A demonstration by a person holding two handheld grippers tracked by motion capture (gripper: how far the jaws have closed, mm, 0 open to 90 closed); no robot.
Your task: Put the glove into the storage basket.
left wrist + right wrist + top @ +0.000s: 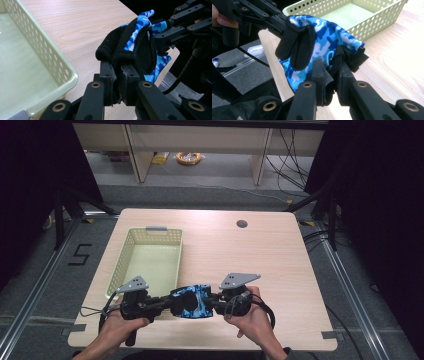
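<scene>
While both claws grip it from opposite ends, the blue camouflage glove [192,301] hangs stretched between them at the lower middle of the high view, its long axis running left to right along the near edge of the tabletop [260,265]. At lower left of that view, the left claw [167,304] is pinched tight on the glove's black edge; the left gripper view shows its jaws pressed together on dark fabric, the glove [136,47] rising above them. Just above and left of it lies the pale green basket [131,251], its long axis running away from the person, its near corner close to the left claw. To the right, the right claw [214,305] is likewise clamped on the glove's other end [324,37]. Bare wood spreads wide across the right half and far side of the tabletop, up to a small round hole [242,224] near the upper edge.
</scene>
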